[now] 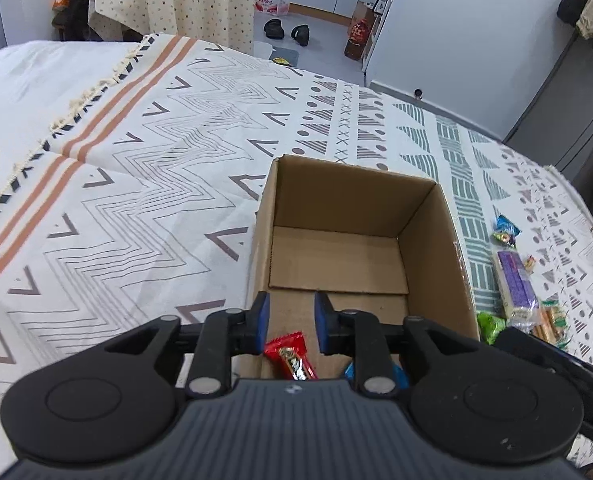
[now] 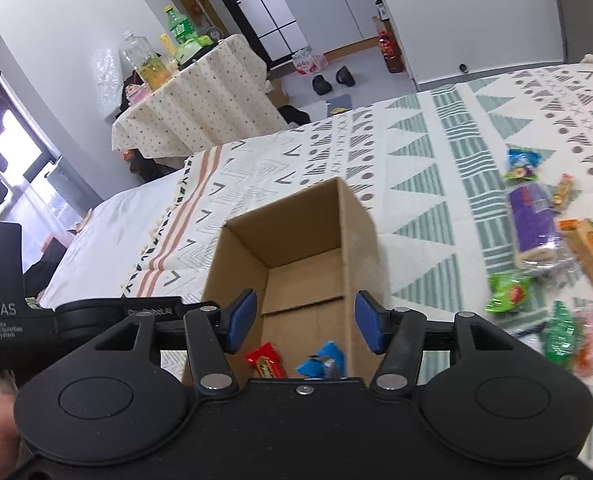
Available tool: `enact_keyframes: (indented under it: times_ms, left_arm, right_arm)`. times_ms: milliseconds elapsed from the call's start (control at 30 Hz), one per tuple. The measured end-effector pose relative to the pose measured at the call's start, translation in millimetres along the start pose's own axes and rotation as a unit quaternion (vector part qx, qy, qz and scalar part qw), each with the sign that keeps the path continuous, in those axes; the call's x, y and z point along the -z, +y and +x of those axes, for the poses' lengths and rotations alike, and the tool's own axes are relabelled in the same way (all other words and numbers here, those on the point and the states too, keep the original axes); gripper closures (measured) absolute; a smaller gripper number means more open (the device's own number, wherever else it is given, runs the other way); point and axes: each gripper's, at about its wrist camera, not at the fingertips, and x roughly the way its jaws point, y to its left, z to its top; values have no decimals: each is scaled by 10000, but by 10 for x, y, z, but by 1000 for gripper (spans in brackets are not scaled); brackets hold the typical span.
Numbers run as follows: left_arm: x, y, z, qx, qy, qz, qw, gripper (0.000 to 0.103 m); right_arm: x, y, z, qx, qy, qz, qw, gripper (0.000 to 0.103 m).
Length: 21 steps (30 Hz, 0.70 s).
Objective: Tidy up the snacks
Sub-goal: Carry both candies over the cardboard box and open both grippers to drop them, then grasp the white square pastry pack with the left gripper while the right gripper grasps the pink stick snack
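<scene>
Both the left gripper (image 1: pixel 289 322) and right gripper (image 2: pixel 304 320) hung spread apart and empty over the cardboard box (image 1: pixel 436 216), probably since the red snack (image 1: pixel 290 356) and blue snack (image 2: pixel 322 360) were already inside.

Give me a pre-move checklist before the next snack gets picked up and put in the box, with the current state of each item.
1. Left gripper empty, jaws apart: ok.
2. Right gripper empty, jaws wide apart: ok.
3. Cardboard box upright, top open: ok.
4. Room left in the box: ok; only a red snack bar and a blue packet lie near its front end.
5. Loose snacks within reach on the blanket, such as the purple pack and green packet: ok.
6. Which snack is easiest to grip: cannot tell; that pile is blurred.
</scene>
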Motion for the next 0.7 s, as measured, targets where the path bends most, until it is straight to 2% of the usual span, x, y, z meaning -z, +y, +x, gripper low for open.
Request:
enact_keyframes:
  times_ms: [167, 233, 400, 467, 567, 633, 700]
  left_arm:
    - [89, -155, -156, 142, 15, 28, 9999, 50]
    - [130, -250, -222, 198, -34, 84, 9998, 35]
    - [210, -467, -339, 322, -70, 150, 9993, 17]
    - [247, -556, -385, 273, -80, 206, 9994, 14]
    - [303, -654, -450, 386, -79, 251, 9989, 11]
    - [350, -747, -482, 420, -36, 396, 9983, 6]
    - [408, -836, -525, 420, -62, 542, 9976, 5]
  right_arm:
    - [78, -185, -214, 207, -49, 53, 9998, 42]
    - [103, -261, -312, 264, -99, 88, 9996, 38]
    - [149, -450, -544, 427, -272, 155, 9986, 27]
    - [166, -523, -628, 477, -327, 215, 9981, 21]
    - [182, -616, -738, 569, -383, 238, 9974, 10]
    - [204, -680, -808, 640, -385, 239, 9969, 6]
    - [226, -744, -863, 685, -406, 279, 9964, 1]
